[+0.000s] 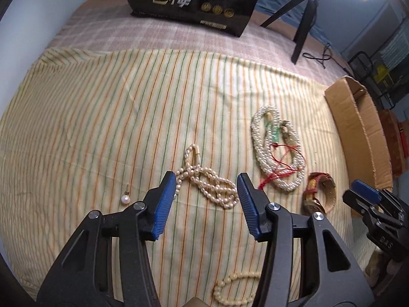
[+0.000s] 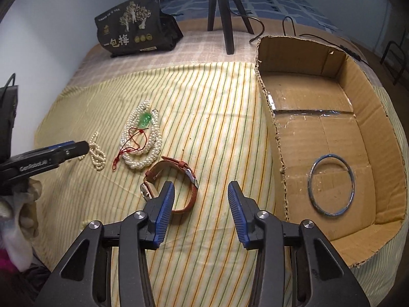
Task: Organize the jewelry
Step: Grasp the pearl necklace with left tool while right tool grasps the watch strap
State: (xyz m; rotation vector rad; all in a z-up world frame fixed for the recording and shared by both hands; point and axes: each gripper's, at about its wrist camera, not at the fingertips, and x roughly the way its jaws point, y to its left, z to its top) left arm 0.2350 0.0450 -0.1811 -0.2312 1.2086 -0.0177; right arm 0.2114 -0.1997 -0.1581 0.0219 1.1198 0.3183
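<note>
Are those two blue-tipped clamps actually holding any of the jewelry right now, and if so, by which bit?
Nothing is held. The left gripper hangs open over the small pearl strand; the right gripper is open beside the brown watch.

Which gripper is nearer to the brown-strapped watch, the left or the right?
Right. The right gripper hangs just above the watch, its open fingers beside the strap. The left gripper hovers over the small pearl strand, further away.
</note>
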